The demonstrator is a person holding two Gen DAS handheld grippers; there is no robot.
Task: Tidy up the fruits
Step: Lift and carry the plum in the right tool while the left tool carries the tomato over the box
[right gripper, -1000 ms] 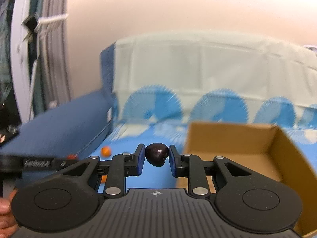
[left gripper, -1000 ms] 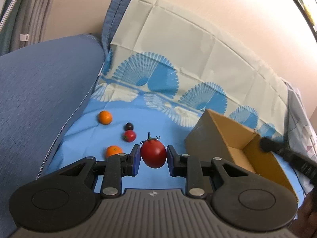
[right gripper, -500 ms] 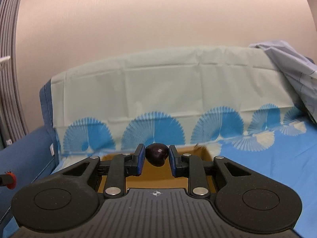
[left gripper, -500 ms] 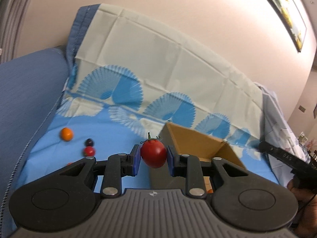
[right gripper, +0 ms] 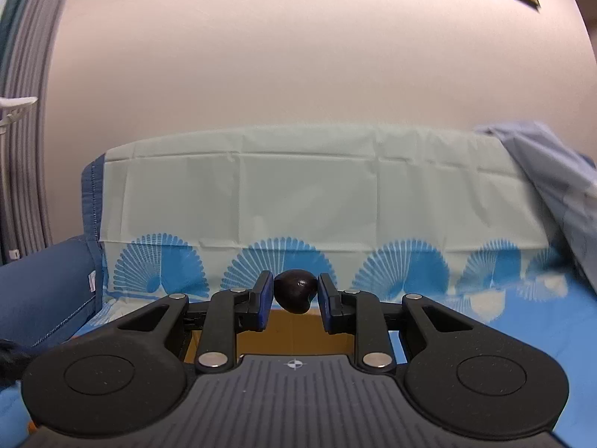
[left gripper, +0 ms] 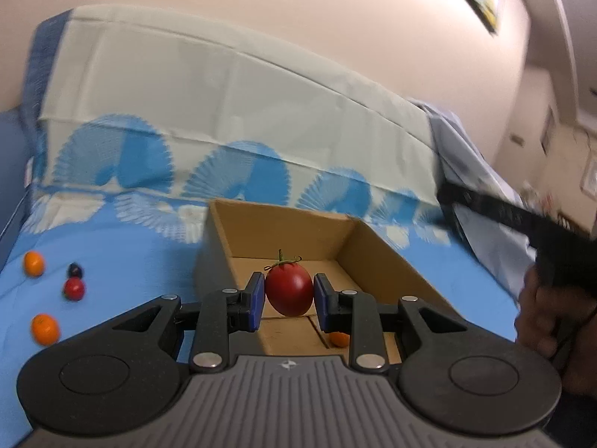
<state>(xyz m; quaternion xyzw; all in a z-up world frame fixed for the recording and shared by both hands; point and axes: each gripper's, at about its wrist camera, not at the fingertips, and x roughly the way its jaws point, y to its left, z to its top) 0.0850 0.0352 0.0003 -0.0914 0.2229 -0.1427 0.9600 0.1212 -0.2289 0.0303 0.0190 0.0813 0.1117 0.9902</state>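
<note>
My left gripper (left gripper: 289, 295) is shut on a red tomato (left gripper: 289, 289) with a green stem, held over the open cardboard box (left gripper: 380, 257). One orange fruit (left gripper: 338, 339) lies inside the box, partly hidden by my right finger. On the blue cloth to the left lie two orange fruits (left gripper: 33, 263) (left gripper: 44, 328), a dark fruit (left gripper: 75, 270) and a small red fruit (left gripper: 74, 288). My right gripper (right gripper: 294, 295) is shut on a dark purple fruit (right gripper: 295, 291), above the box's far wall (right gripper: 294, 330).
A patterned cloth (left gripper: 224, 112) covers the sofa seat and back. A dark blue armrest (right gripper: 41, 291) stands at the left, crumpled pale blue fabric (right gripper: 559, 186) at the right. The other gripper and a person's hand (left gripper: 541, 310) show at the right edge of the left wrist view.
My left gripper carried the tomato right, from above the cloth to over the box. My right gripper swung right with the dark fruit to the box's front, then held still.
</note>
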